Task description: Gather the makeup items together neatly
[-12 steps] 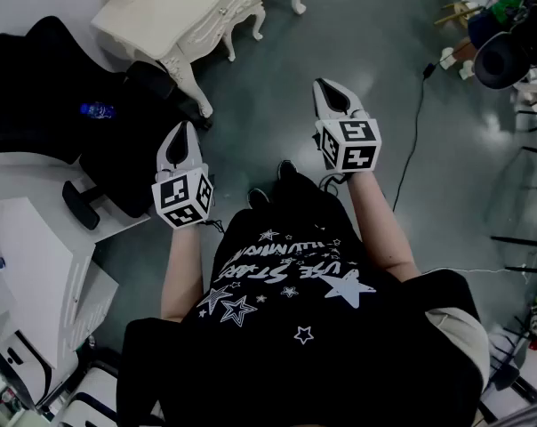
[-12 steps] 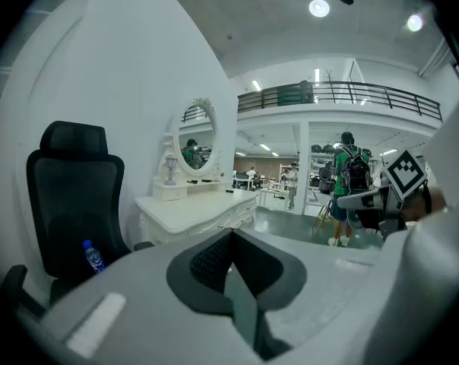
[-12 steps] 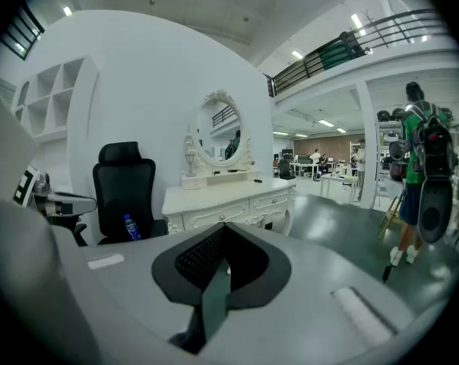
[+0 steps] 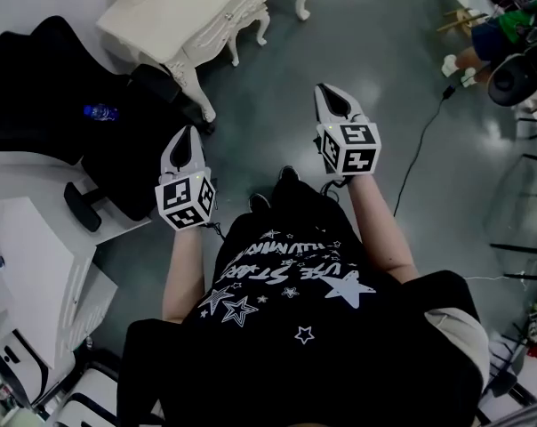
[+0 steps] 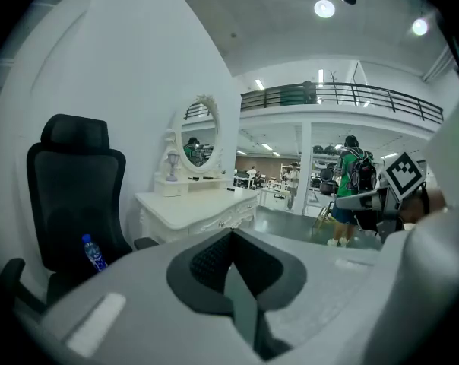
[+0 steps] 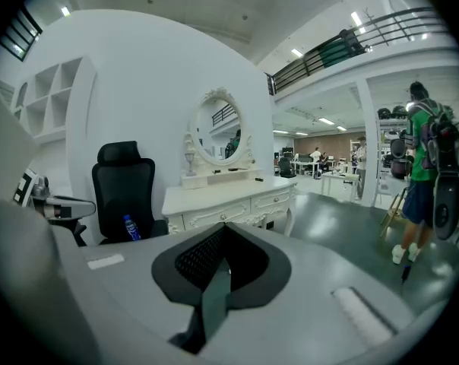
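Left gripper [image 4: 187, 139]: jaws are seen pressed together in the left gripper view, nothing between them; it is held out at waist height, tilted slightly down.
Right gripper [image 4: 326, 94]: jaws likewise closed to a seam, empty; it is held level with the other, the two well apart.
Makeup items [image 6: 234, 170]: a few small dark pieces are made out on the low ledge under the mirror [image 6: 218, 128], with one more just in front on the top of the dressing table [image 6: 229, 196]. They are too small for their kind to be told.
Standing position: the dressing table is well ahead and to the left across bare floor; nothing is within reach yet.
Neighbours: an office chair [image 4: 46, 87] stands beside the table, with a water bottle [image 4: 98, 111] on its seat.
Handling, judged: the items are expected to be light, hard-shelled and smooth. Tubes or pencils may roll on the glossy top, and compacts may skid when nudged.
Hold, judged: each piece should be taken across its narrow width near mid-length, with a gentle squeeze. Slim pieces lying flat may need one end tipped up first.
Risk, judged: a piece could be knocked off the ledge, or small caps crushed.
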A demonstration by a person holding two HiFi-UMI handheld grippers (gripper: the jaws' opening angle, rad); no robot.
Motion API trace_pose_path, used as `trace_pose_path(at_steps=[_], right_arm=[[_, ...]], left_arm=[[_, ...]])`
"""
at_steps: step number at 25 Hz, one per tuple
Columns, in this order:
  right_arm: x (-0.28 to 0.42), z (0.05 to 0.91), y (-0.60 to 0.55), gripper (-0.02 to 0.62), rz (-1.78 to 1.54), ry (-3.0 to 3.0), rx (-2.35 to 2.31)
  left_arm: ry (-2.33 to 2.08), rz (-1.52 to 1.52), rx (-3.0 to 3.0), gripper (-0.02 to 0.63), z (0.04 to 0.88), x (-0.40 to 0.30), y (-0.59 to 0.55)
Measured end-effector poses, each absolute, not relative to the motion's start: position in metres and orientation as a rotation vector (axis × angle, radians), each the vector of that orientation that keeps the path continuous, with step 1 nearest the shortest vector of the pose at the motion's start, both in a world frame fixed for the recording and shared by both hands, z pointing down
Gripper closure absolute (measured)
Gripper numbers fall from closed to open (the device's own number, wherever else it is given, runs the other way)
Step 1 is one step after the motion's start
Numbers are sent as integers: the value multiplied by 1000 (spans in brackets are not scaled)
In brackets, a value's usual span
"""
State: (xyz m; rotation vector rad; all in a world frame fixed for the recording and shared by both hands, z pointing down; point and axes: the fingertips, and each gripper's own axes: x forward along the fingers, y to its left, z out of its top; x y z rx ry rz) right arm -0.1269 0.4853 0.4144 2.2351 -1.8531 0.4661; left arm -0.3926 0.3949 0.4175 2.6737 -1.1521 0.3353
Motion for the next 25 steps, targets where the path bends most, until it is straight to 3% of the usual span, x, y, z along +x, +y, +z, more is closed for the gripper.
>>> trace_pose_path(at_steps=[9, 10, 13, 15, 25], right_arm=[[-129, 407, 469, 565, 472, -1944, 2212], [-129, 408, 465, 549, 478, -1954, 2206], [-126, 414, 450, 376, 502, -1981, 2179], [-119, 419, 439, 326, 523, -1993, 2162], [-15, 447, 305, 301, 600, -2144, 2019]], left_arm=[[-1140, 303, 2649, 606, 418, -389, 391], [-1143, 304, 2648, 606, 418, -389, 389], [-1169, 309, 2628, 606, 422, -390, 379], [-1194, 320, 2625, 606, 422, -387, 370], [-1417, 369, 2504, 606, 432, -314, 274]])
